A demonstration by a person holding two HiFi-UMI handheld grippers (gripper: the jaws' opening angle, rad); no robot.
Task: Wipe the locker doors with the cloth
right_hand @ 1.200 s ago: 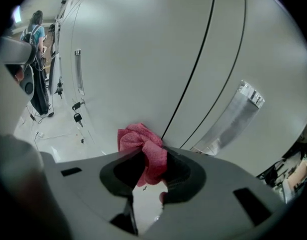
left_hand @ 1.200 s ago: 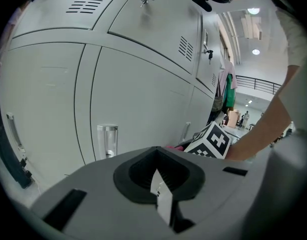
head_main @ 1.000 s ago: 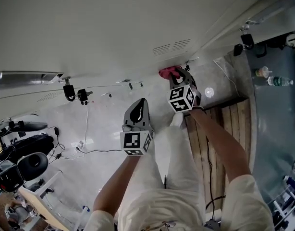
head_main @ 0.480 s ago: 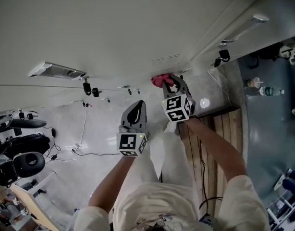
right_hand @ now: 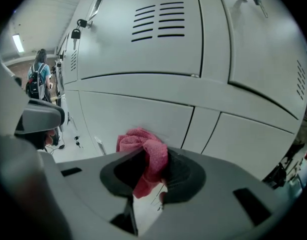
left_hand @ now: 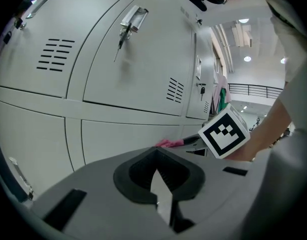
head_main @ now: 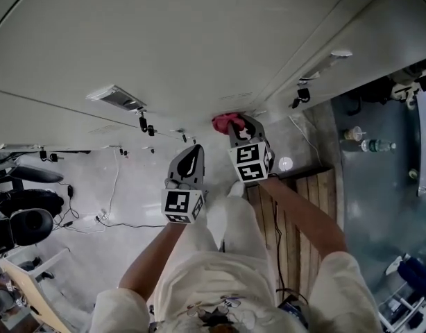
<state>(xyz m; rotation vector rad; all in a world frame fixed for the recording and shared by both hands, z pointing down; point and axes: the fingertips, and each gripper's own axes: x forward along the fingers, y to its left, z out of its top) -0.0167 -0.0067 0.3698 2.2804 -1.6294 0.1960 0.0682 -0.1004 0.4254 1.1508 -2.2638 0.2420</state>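
Observation:
A bank of pale grey locker doors (head_main: 164, 40) fills the top of the head view. My right gripper (head_main: 235, 123) is shut on a pink cloth (head_main: 223, 121) and holds it against a low locker door. In the right gripper view the cloth (right_hand: 147, 151) bunches out between the jaws of that gripper (right_hand: 151, 160), touching the lower door (right_hand: 138, 116). My left gripper (head_main: 193, 151) hangs beside it, a little farther from the lockers, shut and empty. From the left gripper (left_hand: 156, 158) I see the vented doors (left_hand: 133, 69), the cloth (left_hand: 168, 143) and the right gripper's marker cube (left_hand: 224, 133).
Keys (head_main: 143, 123) hang from several locks. A wooden board floor (head_main: 303, 207) lies to the right under the person's arm. Cables (head_main: 105, 217) and a black chair (head_main: 26, 224) sit on the floor at left. Bottles (head_main: 369, 145) stand at right. A person with a backpack (right_hand: 35, 79) stands far off.
The right gripper with the cloth has slid leftward along the bottom of the lockers. The left gripper has moved along with it.

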